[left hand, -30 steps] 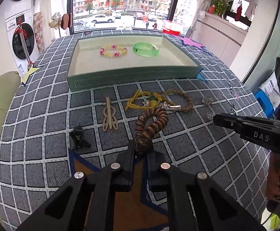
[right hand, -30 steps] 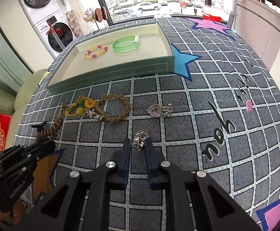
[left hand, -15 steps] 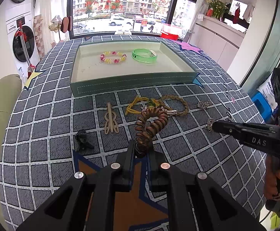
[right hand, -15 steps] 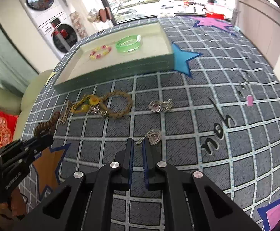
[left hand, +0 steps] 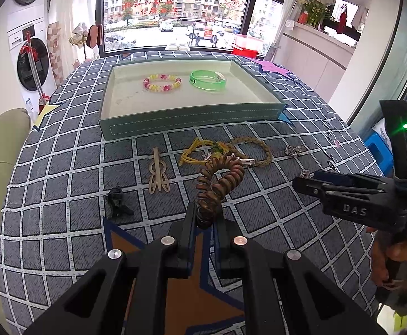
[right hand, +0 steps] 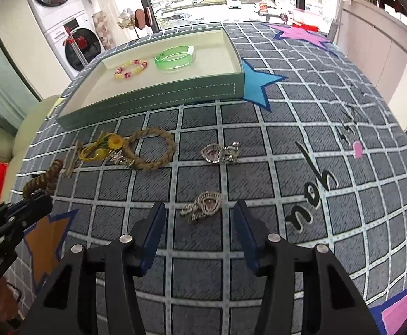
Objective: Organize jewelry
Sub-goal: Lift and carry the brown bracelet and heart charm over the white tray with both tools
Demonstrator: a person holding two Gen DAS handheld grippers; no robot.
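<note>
Fingers (left hand: pixel 190 217) of the left gripper (left hand: pixel 205 220) are pinching the brown coil tie (left hand: pixel 220 178); the right gripper (right hand: pixel 200 223) has just been opening over a silver brooch (right hand: pixel 203 206) (nothing held), with only two bracelets sitting in the tray (left hand: pixel 192 120).

You face a wide window (left hand: pixel 175 14) bright with daylight, parked cars and apartment blocks outside; stacked white washing machines (left hand: pixel 27 55) stand at your left; pale cabinets (left hand: pixel 315 55) topped with a potted plant (left hand: pixel 313 11) run along your right

Left gripper (left hand: pixel 204 223) clamped, right gripper (right hand: pixel 200 217) freshly parted
</note>
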